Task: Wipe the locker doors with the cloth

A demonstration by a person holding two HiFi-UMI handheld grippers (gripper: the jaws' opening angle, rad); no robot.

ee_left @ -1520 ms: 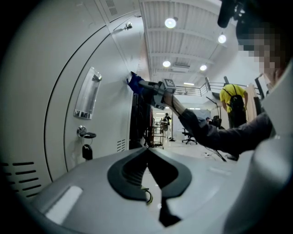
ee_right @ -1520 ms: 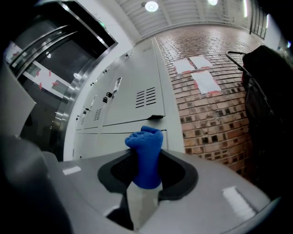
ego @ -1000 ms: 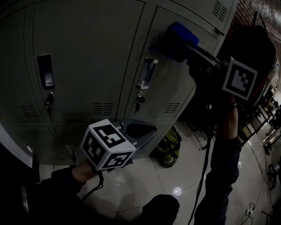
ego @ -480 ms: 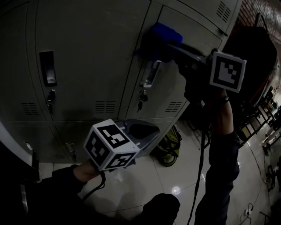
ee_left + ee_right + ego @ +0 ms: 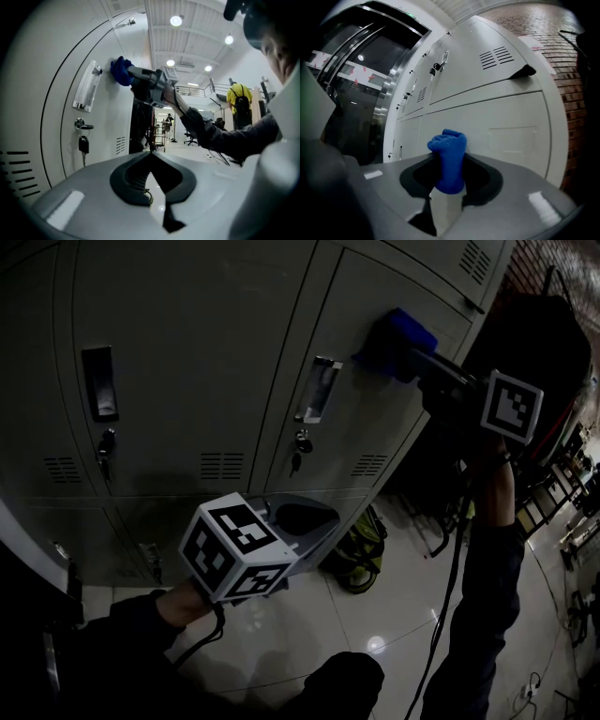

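A blue cloth (image 5: pixel 398 341) is pressed against the right grey locker door (image 5: pixel 375 418), up and to the right of that door's metal handle (image 5: pixel 316 390). My right gripper (image 5: pixel 412 357) is shut on the cloth (image 5: pixel 449 159), which sticks out bunched between its jaws. In the left gripper view the cloth (image 5: pixel 121 71) shows on the door above the handle (image 5: pixel 87 86). My left gripper (image 5: pixel 314 521) hangs low in front of the lockers, shut and empty, away from both doors.
The left locker door (image 5: pixel 178 362) has a dark handle (image 5: pixel 98 382) and a key below it. A keyed lock (image 5: pixel 300 444) sits under the right door's handle. A green bag (image 5: pixel 356 563) lies on the shiny tiled floor (image 5: pixel 375 634) by the lockers' foot. A brick wall (image 5: pixel 576 79) stands to the right.
My right gripper has swept the cloth across the right door, first left over the handle, then back right to the door's upper right part. The left gripper has stayed put.
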